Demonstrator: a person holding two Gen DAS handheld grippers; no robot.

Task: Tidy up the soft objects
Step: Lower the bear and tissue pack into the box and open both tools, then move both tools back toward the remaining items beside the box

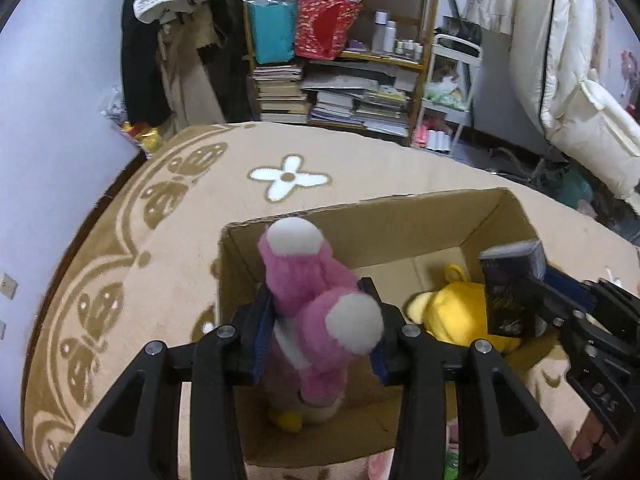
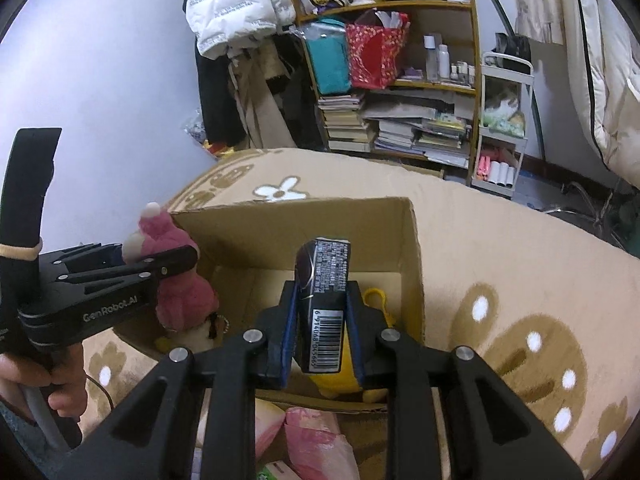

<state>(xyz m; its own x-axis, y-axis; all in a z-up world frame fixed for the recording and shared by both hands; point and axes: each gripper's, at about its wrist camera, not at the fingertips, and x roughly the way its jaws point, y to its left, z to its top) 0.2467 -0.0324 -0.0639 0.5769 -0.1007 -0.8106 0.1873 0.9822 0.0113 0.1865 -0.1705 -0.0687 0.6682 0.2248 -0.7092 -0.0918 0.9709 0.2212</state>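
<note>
My left gripper (image 1: pixel 320 328) is shut on a pink plush toy (image 1: pixel 308 284) with white ear tips and holds it over the left side of an open cardboard box (image 1: pixel 360 216). The toy also shows in the right wrist view (image 2: pixel 176 264). My right gripper (image 2: pixel 322 316) is shut on a small dark packet (image 2: pixel 324 292) with a barcode and holds it over the box (image 2: pixel 416 264). A yellow plush toy (image 1: pixel 452 316) lies inside the box at the right, below the packet (image 1: pixel 508 280).
The box stands on a beige rug (image 1: pixel 168 240) with brown and white flowers. Pink soft packs (image 2: pixel 316 440) lie in front of the box. A cluttered bookshelf (image 1: pixel 340 60), a white cart (image 1: pixel 448 92) and hanging clothes stand behind.
</note>
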